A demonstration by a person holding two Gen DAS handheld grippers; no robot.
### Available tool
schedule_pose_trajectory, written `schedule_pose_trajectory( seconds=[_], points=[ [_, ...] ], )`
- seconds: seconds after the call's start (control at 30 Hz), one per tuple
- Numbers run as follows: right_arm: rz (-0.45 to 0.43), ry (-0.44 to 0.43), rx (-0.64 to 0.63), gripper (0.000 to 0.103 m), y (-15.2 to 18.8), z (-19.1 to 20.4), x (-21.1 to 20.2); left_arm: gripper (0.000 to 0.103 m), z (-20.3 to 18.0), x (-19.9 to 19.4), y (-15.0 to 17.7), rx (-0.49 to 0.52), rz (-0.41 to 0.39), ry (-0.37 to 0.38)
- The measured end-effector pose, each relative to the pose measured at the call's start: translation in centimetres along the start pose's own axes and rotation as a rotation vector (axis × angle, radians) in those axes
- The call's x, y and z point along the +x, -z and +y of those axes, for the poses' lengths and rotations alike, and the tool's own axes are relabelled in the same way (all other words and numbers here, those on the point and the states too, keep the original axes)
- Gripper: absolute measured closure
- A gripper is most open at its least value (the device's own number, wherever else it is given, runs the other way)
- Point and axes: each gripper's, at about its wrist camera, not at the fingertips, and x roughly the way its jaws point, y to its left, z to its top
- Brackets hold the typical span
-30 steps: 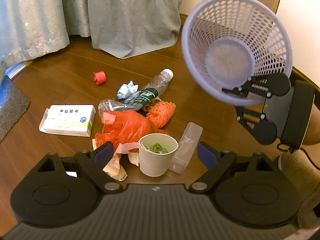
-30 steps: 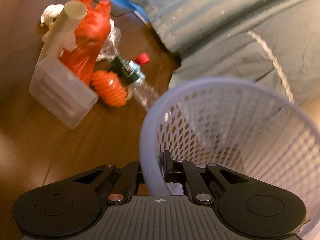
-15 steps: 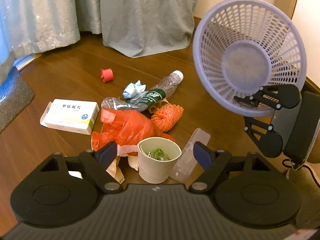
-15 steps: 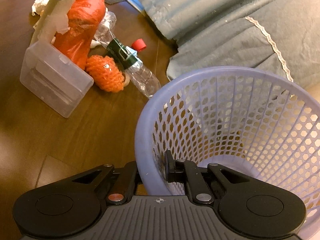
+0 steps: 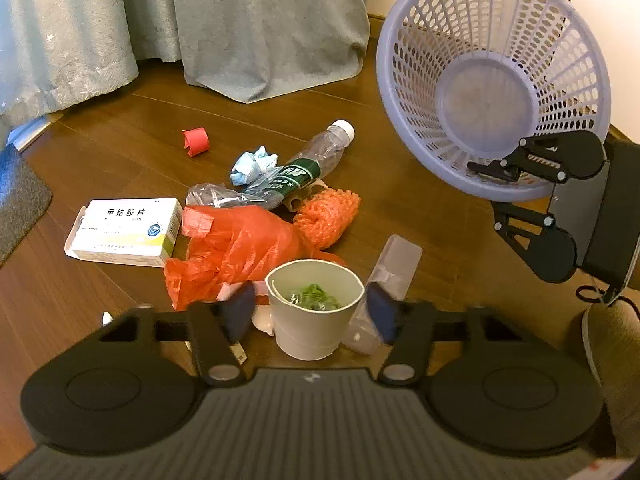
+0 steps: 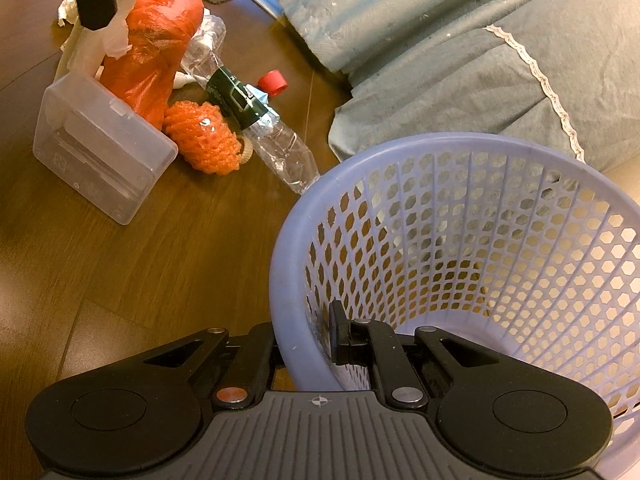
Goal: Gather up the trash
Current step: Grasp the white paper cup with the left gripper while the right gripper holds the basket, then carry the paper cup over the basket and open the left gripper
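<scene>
A white paper cup (image 5: 316,316) with green scraps inside stands on the wood floor between the blue pads of my left gripper (image 5: 308,314), which is open and close around it. Behind it lie an orange plastic bag (image 5: 240,248), an orange foam net (image 5: 328,216), a crushed clear bottle (image 5: 296,168), a blue tissue wad (image 5: 254,162), a red cap (image 5: 195,141), a medicine box (image 5: 128,232) and a clear plastic case (image 5: 394,264). My right gripper (image 6: 302,340) is shut on the rim of the lavender basket (image 6: 480,260), held tilted at the right (image 5: 492,80).
Grey-green curtains (image 5: 272,28) hang to the floor behind the pile. A grey mat (image 5: 20,208) lies at the left edge. Bare wood floor (image 6: 180,248) lies between the basket and the trash. A cable (image 5: 592,292) trails at the right.
My left gripper's fingers have narrowed around the paper cup. The basket has swung lower and its mouth has turned more toward the pile.
</scene>
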Motion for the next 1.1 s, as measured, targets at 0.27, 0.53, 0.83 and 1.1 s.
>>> schedule_pose_trajectory(
  seconds=[0.27, 0.53, 0.83, 1.1],
  points=[
    [0.001, 0.001, -0.003, 0.098, 0.0, 0.1, -0.1, 0.060, 0.4, -1.6, -0.7, -0.043, -0.040, -0.007],
    [-0.002, -0.001, 0.001, 0.098, 0.0, 0.1, -0.2, 0.061, 1.0, -3.8, -5.2, -0.188, -0.163, 0.078],
    [-0.009, -0.003, 0.026, 0.098, 0.0, -0.3, -0.7, 0.060, -2.5, -3.1, -13.6, -0.128, -0.261, 0.241],
    [-0.010, 0.000, 0.049, 0.098, -0.4, -0.3, -0.9, 0.034, -6.6, 0.2, -18.2, -0.138, -0.339, 0.409]
  ],
)
